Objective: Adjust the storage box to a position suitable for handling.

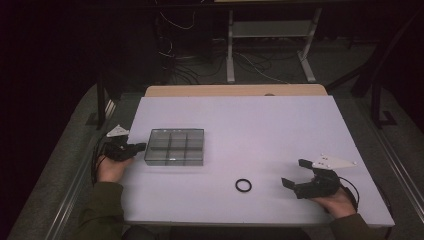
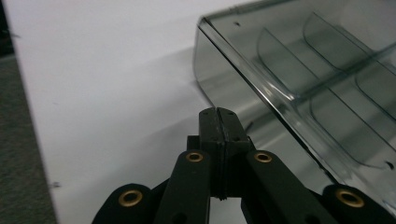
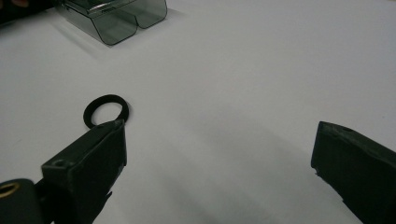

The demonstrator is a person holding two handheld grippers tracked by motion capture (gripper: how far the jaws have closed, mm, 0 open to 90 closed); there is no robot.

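Observation:
A black ring lies flat on the white table, near the front middle. My right gripper stands open to the right of it, a short gap away. In the right gripper view the ring sits just beyond the left jaw, outside the gap between the jaws. A clear smoked compartment box rests at the left of the table. My left gripper is shut with nothing in it, its tip at the box's left wall. The left gripper view has the closed gripper beside the box.
A wooden strip borders the table's far edge. Beyond it stand a metal frame and loose cables on the floor. Wide bare table surface stretches across the back and right.

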